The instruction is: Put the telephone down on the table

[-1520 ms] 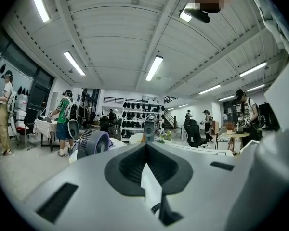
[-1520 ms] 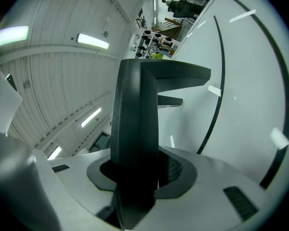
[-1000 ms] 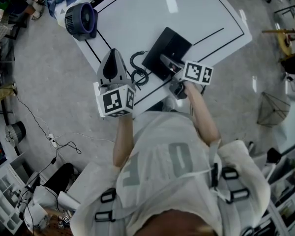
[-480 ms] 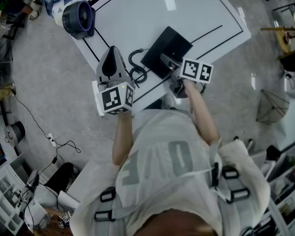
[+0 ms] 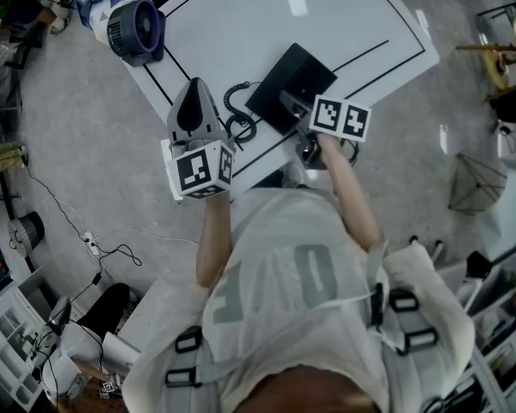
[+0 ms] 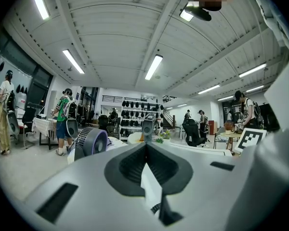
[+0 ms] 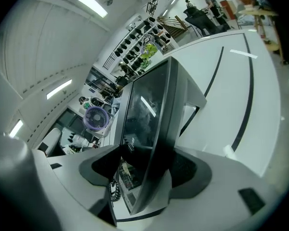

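The black telephone [image 5: 291, 89] lies flat on the white table [image 5: 241, 24], with its coiled cord [image 5: 239, 119] trailing off its left side. My right gripper [image 5: 294, 110] is at the telephone's near corner. In the right gripper view the telephone [image 7: 149, 109] sits edge-on between the jaws of the right gripper [image 7: 149, 163]. Those jaws are opening, and a gap shows beside the left pad. My left gripper [image 5: 195, 95] hovers over the table's near edge, left of the cord, with its jaws together on nothing. In its own view the left gripper [image 6: 146, 147] points across the table.
A purple fan [image 5: 136, 31] stands at the table's far left corner. Black lines mark out the tabletop. Cables lie on the grey floor at left [image 5: 103, 252]. People and tables stand in the hall beyond [image 6: 62, 121].
My right gripper has shifted slightly forward along the telephone's near corner. The left gripper has crept a little forward too. The telephone has stayed where it lies.
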The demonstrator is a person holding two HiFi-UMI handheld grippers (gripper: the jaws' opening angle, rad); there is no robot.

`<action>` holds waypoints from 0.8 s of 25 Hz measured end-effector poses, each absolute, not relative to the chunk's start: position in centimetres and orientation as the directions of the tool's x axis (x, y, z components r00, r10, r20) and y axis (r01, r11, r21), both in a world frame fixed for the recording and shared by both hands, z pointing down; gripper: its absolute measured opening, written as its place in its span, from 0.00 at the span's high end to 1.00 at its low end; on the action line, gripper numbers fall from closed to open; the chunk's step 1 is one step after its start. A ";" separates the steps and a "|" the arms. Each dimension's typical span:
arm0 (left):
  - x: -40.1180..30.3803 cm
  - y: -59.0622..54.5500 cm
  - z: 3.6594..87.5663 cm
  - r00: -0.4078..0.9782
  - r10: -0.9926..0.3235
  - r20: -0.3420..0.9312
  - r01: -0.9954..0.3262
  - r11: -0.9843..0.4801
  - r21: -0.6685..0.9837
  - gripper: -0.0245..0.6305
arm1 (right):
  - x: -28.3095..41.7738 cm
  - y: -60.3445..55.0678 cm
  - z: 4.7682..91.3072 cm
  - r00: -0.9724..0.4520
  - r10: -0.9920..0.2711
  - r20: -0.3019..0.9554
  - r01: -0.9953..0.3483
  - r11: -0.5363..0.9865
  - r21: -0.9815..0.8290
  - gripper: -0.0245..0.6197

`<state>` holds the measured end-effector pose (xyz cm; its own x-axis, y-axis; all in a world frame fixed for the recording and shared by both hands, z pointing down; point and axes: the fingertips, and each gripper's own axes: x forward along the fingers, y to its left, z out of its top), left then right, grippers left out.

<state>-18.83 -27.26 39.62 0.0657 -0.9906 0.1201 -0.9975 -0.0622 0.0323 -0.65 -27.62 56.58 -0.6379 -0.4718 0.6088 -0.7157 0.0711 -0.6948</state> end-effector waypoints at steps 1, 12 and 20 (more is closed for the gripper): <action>-18.8 -27.2 39.6 0.066 -0.990 0.121 -0.998 -0.062 0.032 0.95 | -0.5 -27.6 56.6 -0.629 -0.474 0.616 -0.724 0.068 -0.687 0.53; -18.5 -26.8 39.5 0.068 -0.991 0.119 -0.997 -0.065 0.032 0.95 | 0.1 -27.2 56.6 -0.545 -0.514 0.663 -0.773 0.002 -0.634 0.51; -18.0 -26.0 39.3 0.076 -0.991 0.115 -0.997 -0.073 0.028 0.95 | 0.1 -25.2 57.1 -0.558 -0.493 0.667 -0.763 -0.011 -0.646 0.51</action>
<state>-18.02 -26.03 39.32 0.0756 -0.9905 0.1148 -0.9969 -0.0729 0.0280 0.12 -25.21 57.09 -0.5576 -0.4935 0.6675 -0.7635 -0.0107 -0.6457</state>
